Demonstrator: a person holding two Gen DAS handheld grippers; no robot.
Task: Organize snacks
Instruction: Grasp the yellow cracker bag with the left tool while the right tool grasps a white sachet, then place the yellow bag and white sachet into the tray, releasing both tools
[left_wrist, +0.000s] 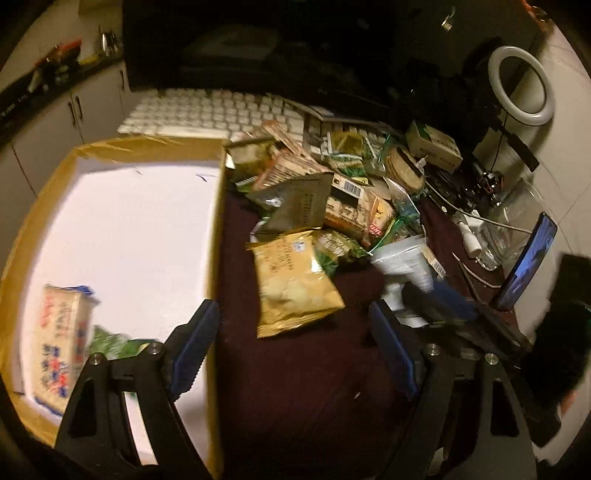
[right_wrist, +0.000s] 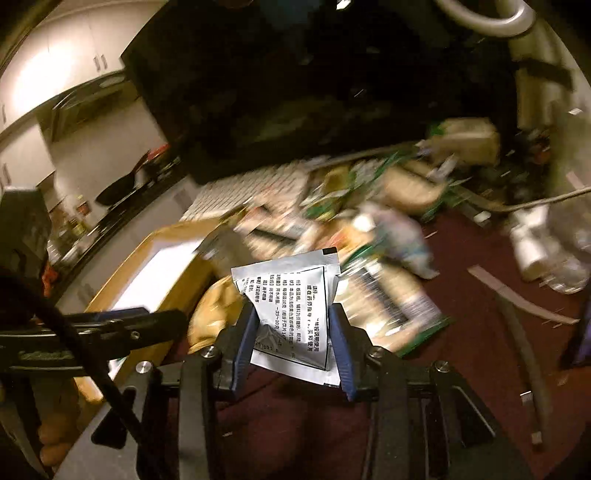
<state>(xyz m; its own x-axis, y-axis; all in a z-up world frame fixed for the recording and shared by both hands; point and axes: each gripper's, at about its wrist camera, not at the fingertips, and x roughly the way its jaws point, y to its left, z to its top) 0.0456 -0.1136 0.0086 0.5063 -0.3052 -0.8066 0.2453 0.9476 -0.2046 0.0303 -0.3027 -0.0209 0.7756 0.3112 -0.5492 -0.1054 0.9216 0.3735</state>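
Right gripper (right_wrist: 293, 332) pinching white sachet (right_wrist: 291, 306), left gripper (left_wrist: 291, 347) spread, box (left_wrist: 218, 206) wall between.

We cannot read the pile of snack packets (right_wrist: 354, 221) in the right wrist view; it smears into blur. The white sachet (right_wrist: 295, 306) has its lower edge hidden behind the right tool (right_wrist: 293, 350). In the left wrist view the cardboard box (left_wrist: 218, 229) runs off the lower edge, and its near wall hides part of the green packet (left_wrist: 110, 341).

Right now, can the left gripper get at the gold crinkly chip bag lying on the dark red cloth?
Probably yes. The left gripper has its jaws wide and empty, and the gold chip bag lies just ahead on bare cloth, with nothing on top, beside the cardboard box.
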